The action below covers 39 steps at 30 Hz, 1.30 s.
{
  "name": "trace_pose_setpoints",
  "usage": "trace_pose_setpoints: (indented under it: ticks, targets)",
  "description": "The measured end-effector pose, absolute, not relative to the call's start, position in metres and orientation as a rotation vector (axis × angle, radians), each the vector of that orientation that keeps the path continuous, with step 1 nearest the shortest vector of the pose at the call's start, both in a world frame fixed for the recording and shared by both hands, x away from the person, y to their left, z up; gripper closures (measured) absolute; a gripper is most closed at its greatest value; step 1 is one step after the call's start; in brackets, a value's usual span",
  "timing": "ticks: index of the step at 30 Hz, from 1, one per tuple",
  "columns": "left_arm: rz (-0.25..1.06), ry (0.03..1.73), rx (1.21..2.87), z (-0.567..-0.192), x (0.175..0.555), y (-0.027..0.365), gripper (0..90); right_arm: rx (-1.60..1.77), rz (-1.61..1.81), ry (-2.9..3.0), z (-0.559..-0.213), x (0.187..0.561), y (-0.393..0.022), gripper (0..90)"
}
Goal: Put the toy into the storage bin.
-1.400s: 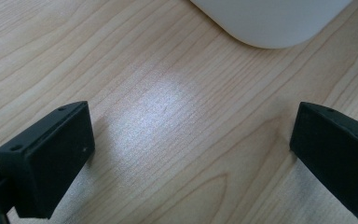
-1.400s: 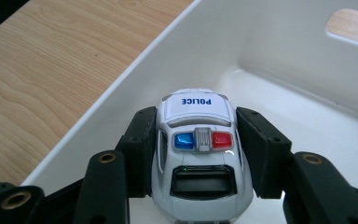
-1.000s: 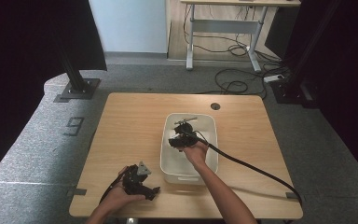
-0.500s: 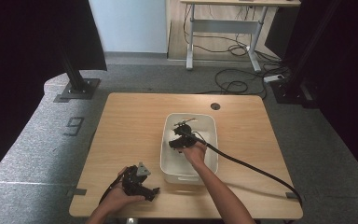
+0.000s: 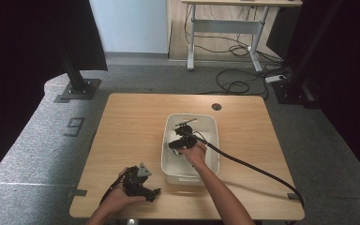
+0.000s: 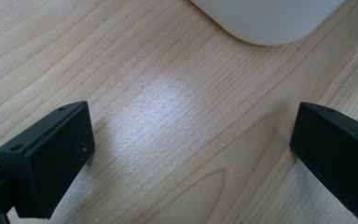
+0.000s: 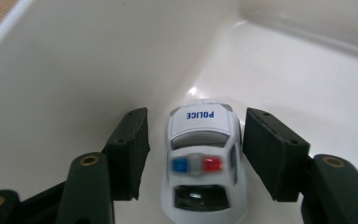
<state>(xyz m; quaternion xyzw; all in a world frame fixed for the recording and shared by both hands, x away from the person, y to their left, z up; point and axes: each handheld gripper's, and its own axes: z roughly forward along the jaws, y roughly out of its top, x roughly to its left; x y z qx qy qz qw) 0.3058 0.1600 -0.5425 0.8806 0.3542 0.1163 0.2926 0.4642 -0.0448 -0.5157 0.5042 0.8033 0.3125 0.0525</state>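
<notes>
Right gripper (image 7: pixel 193 154): positioned inside the white bin (image 5: pixel 206 124), jaws parted on either side of a white toy police car (image 7: pixel 203 163). The car sits on the bin floor between the two jaws, a narrow gap visible on each side; contact with either jaw cannot be confirmed. The word POLICE on its hood reads at the end away from the gripper; the blue and red roof lights lie nearer the gripper. The bin's inner wall rises just beyond the left jaw.

Left gripper (image 6: pixel 191 154): released, jaws wide apart over bare wooden table (image 6: pixel 168 116), nothing between them. A rounded corner of the white bin lies ahead of its jaws, apart from them.

In the high view, the left gripper (image 5: pixel 143 183) rests near the table's front edge, beside the bin's near left corner; the right gripper (image 5: pixel 180 138) is inside the bin.
</notes>
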Motion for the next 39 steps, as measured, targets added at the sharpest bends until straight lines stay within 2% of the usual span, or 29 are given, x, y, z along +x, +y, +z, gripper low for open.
trace_pose_setpoints:
  ticks: [12,32,39]
  targets:
    - [0.309,0.944,2.345,-0.543,0.306,0.16,0.0,1.48,0.799,2.486,-0.515,0.456,-0.048,33.3]
    - [0.309,0.942,2.346,-0.543,0.307,0.159,0.0,1.461,0.812,2.622,-0.514,0.438,-0.041,37.2]
    - [0.309,0.943,2.345,-0.543,0.306,0.16,0.1,1.432,0.796,2.605,-0.508,0.435,-0.044,35.4]
